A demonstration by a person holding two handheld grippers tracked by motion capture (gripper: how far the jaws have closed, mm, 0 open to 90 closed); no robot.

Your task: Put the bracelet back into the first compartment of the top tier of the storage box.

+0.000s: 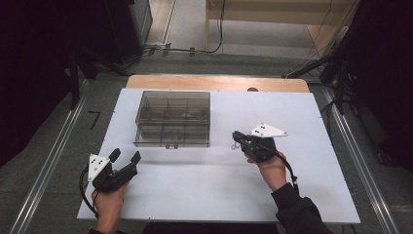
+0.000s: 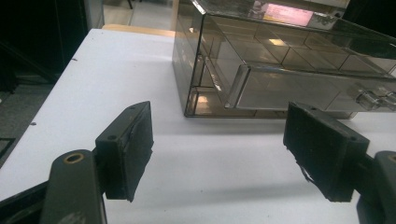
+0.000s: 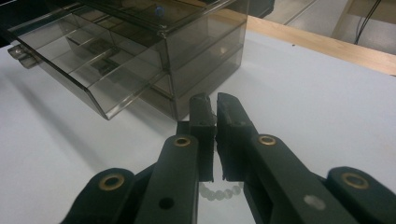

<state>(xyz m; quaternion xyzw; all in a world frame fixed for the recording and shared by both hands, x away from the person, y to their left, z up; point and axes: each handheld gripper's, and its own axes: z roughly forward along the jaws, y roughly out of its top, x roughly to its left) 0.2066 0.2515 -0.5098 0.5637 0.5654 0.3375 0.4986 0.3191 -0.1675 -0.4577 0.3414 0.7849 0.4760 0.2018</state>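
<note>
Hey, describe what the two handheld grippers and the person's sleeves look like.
Both grippers, left gripper and right gripper, are black with brass-ringed pivots, flat rubbery pads and a pale three-cornered plate on top. A black cable trails from the right one; that arm wears a dark sleeve.

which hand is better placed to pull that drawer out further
Left. The left tool is open, empty and faces the drawer, with its handle ahead; the right tool is shut, apparently on a bead string.
</note>
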